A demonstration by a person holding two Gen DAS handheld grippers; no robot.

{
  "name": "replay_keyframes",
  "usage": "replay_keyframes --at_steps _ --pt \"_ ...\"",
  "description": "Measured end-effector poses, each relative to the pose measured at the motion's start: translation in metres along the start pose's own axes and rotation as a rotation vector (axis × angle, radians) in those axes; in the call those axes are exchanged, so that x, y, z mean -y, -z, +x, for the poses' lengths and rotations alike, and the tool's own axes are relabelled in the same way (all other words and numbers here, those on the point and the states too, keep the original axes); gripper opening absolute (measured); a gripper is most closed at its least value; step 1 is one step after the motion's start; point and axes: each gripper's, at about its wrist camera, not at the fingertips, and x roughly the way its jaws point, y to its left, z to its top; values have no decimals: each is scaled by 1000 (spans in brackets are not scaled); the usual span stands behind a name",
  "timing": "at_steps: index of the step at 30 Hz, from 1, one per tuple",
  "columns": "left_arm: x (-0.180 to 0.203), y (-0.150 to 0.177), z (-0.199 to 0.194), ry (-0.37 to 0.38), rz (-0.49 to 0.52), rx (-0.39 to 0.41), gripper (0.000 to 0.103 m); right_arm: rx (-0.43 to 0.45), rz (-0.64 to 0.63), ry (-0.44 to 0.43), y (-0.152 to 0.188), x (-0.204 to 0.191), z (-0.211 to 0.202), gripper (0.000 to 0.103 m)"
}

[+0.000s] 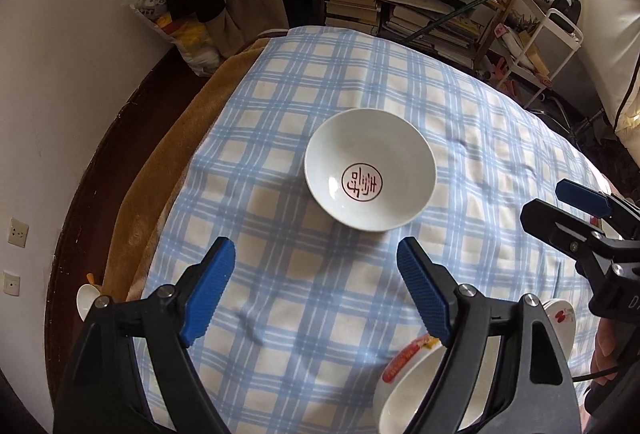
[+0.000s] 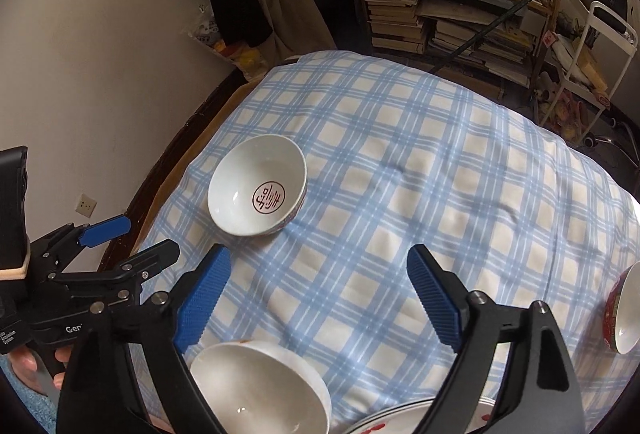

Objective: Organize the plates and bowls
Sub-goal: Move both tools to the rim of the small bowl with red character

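Looking through the left wrist view, I am seeing the white bowl (image 1: 370, 170) sitting upright, mouth up, on the blue checked cloth (image 1: 280, 314), a red round seal of characters inside. My left gripper (image 1: 316, 280) fingers are standing apart, empty. Through the right wrist view, my right gripper (image 2: 318, 292) fingers are likewise apart; "Gen" is showing beside them.

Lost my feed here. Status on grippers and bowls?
Left gripper and right gripper open, jaws empty. Bowl with red emblem alone on checked cloth. White bowl near edge. Path clear.
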Motion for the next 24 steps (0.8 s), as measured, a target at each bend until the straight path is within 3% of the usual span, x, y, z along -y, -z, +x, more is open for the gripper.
replay_keyframes --at_steps 4,14,17,23,24 --pt "-7 -15 21 24 -11 -18 82 -8 26 -8 -16 4 20 101" --pt "-15 -29 75 46 -54 -85 82 -62 54 24 -40 9 68 101" --pt "-15 -31 83 24 -46 -81 82 -80 57 32 -45 10 81 101" --pt "-23 -36 95 54 -81 -101 82 -113 70 42 -45 11 99 101" --pt "-24 -37 96 56 -81 -101 78 -123 70 49 -45 10 103 97"
